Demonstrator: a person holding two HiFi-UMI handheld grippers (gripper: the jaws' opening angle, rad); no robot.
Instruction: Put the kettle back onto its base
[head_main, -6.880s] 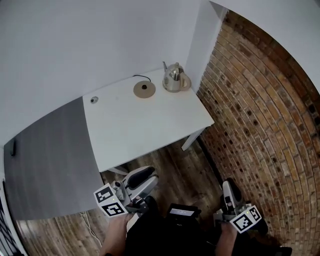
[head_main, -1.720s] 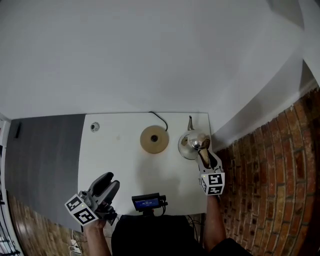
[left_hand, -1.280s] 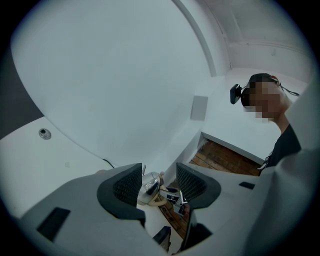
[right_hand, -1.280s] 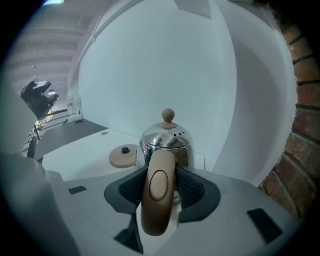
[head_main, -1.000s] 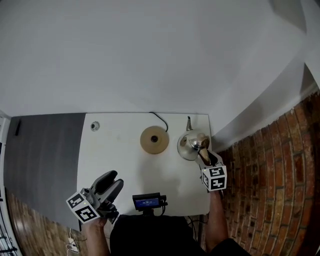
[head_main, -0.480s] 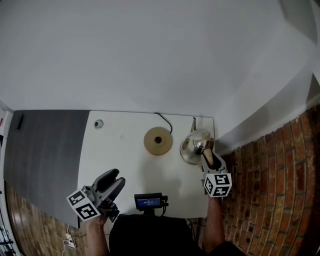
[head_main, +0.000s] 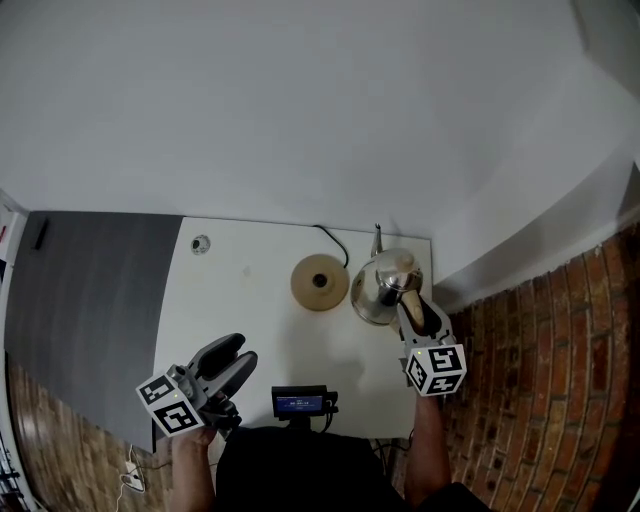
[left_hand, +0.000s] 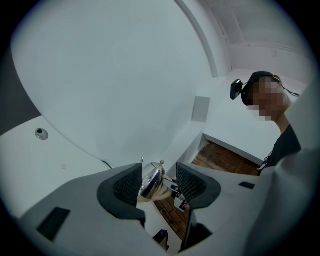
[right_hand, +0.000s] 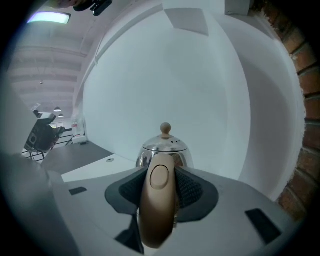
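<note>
A shiny steel kettle (head_main: 380, 285) with a tan handle (right_hand: 157, 205) and a small knob on its lid hangs tilted over the white table's (head_main: 240, 300) right end. My right gripper (head_main: 410, 308) is shut on the kettle's handle, and the handle fills the gap between its jaws. The round tan base (head_main: 319, 282) lies on the table just left of the kettle, with a black cord running from it to the back edge. My left gripper (head_main: 238, 358) is open with nothing in it, near the front left of the table. The kettle (left_hand: 151, 181) shows between its jaws, far off.
A small round grommet (head_main: 201, 243) sits in the table's back left corner. A grey panel (head_main: 80, 300) adjoins the table's left side. A brick wall (head_main: 540, 400) runs close along the right. White walls rise behind. A small black device (head_main: 303, 403) is at the front edge.
The kettle has come off the table and shifted left toward the base, tilting, with my right gripper shut on its handle. The left gripper has hardly moved.
</note>
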